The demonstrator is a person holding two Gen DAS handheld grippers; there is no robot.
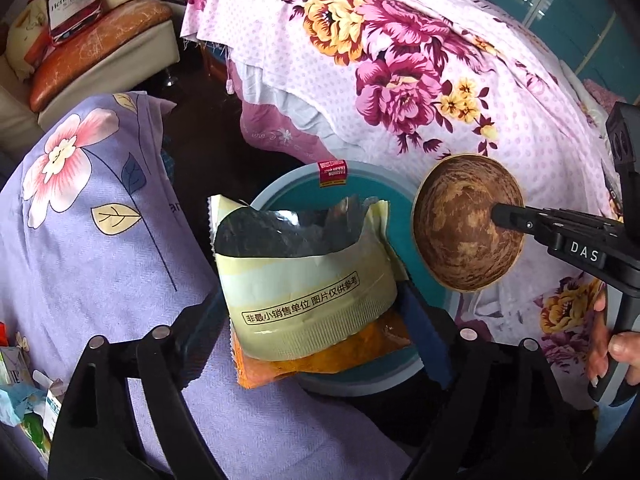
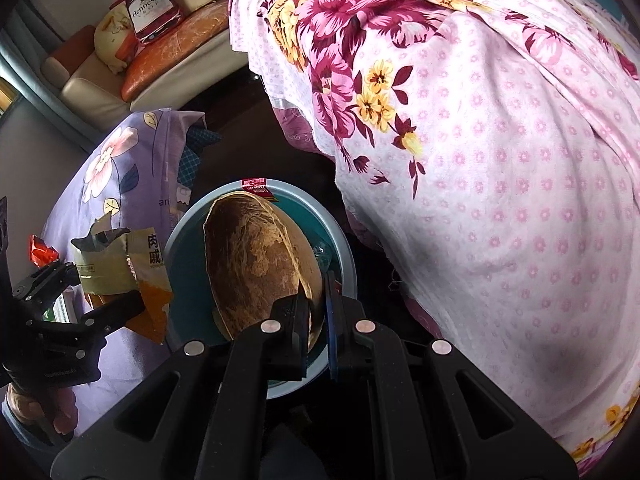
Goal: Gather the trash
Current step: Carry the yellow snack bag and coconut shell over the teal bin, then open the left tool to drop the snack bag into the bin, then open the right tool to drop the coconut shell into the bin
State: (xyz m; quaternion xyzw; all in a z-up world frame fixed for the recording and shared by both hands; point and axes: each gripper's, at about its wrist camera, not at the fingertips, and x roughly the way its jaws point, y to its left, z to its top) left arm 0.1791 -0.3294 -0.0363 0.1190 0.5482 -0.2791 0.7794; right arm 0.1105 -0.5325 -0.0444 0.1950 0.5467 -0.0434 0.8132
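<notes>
My left gripper [image 1: 316, 304] is shut on a cream and orange snack wrapper [image 1: 304, 280] and holds it over the near rim of a teal round bin [image 1: 372, 184]. My right gripper [image 2: 318, 292] is shut on the edge of a brown coconut shell half [image 2: 256, 264] and holds it above the bin [image 2: 344, 248]. The shell [image 1: 468, 224] and the right gripper [image 1: 500, 216] also show at the right of the left wrist view. The wrapper [image 2: 116, 264] and left gripper [image 2: 100, 292] show at the left of the right wrist view. The bin bears a red label [image 1: 332, 172].
A purple floral cloth [image 1: 100, 208] covers a surface on the left, with more packaging scraps [image 1: 24, 392] at its near left. A red wrapper [image 2: 42, 256] lies on it. A pink floral bedspread [image 1: 420, 60] rises on the right. A sofa with cushions [image 1: 92, 40] stands behind.
</notes>
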